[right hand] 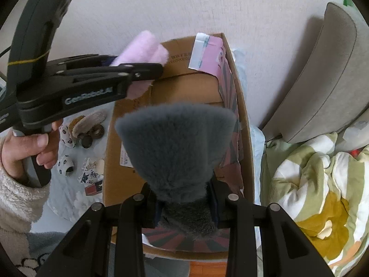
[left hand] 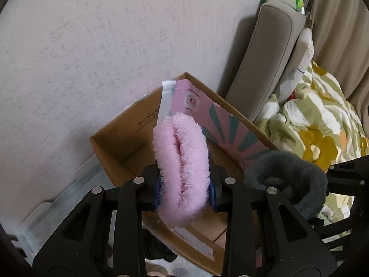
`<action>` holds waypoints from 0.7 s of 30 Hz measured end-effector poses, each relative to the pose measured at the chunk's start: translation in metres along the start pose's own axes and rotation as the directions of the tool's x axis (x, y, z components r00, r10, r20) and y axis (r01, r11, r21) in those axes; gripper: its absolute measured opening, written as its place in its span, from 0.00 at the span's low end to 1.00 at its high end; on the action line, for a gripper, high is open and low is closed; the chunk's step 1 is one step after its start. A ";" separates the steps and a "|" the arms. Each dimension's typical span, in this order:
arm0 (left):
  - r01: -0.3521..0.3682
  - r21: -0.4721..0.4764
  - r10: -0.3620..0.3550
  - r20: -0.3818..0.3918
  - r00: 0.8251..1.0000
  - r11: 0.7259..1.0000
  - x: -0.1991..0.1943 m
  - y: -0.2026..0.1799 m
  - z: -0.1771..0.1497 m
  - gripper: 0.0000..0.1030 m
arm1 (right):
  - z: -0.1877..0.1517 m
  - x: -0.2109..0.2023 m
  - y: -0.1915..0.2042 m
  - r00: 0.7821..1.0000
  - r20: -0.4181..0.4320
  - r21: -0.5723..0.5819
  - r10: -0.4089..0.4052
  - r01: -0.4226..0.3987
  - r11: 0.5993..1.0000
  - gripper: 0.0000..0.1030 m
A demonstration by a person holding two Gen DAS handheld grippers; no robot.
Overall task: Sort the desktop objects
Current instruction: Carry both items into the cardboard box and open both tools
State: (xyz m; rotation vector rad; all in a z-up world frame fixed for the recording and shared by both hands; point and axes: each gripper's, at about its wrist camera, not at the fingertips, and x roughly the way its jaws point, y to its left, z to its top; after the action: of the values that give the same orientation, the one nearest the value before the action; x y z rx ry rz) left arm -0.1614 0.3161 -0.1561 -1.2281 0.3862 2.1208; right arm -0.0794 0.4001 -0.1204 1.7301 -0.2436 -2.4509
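Observation:
My left gripper (left hand: pixel 184 191) is shut on a fluffy pink scrunchie (left hand: pixel 181 164) and holds it above the open cardboard box (left hand: pixel 110 147). My right gripper (right hand: pixel 186 205) is shut on a fluffy grey scrunchie (right hand: pixel 177 143), also above the box (right hand: pixel 248 138). The grey scrunchie also shows in the left wrist view (left hand: pixel 293 175), to the right of the pink one. The left gripper (right hand: pixel 147 71) with the pink scrunchie (right hand: pixel 145 48) shows in the right wrist view over the box's far left corner.
A pink printed bag (right hand: pixel 221 73) lines the box. Several small hair clips and ties (right hand: pixel 87 129) lie on the white table left of the box. A grey headboard (right hand: pixel 322 80) and a floral quilt (right hand: pixel 318 184) are to the right. A white wall is behind.

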 end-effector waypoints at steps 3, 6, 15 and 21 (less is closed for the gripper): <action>-0.004 0.000 0.004 -0.012 1.000 1.000 0.005 0.001 0.001 0.27 | 0.000 0.005 -0.004 1.000 -0.014 -0.002 0.005 -0.005 1.000 0.31; -0.010 -0.013 0.010 -0.036 0.999 1.000 0.008 0.004 0.003 0.47 | 0.003 0.009 -0.006 0.999 -0.034 -0.001 0.004 -0.004 1.000 0.46; -0.087 0.017 0.087 0.008 0.996 0.996 -0.013 0.000 0.005 1.00 | 0.002 0.009 0.002 0.999 -0.037 -0.040 -0.032 0.031 0.999 0.79; -0.075 0.000 0.075 0.015 0.997 0.997 -0.037 0.008 0.000 1.00 | 0.000 0.004 0.009 0.999 -0.022 -0.042 -0.048 0.047 0.998 0.79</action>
State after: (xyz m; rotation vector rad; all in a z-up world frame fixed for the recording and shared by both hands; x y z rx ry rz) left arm -0.1543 0.2957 -0.1252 -1.2146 0.4320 2.1917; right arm -0.0809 0.3910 -0.1219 1.7665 -0.1494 -2.4490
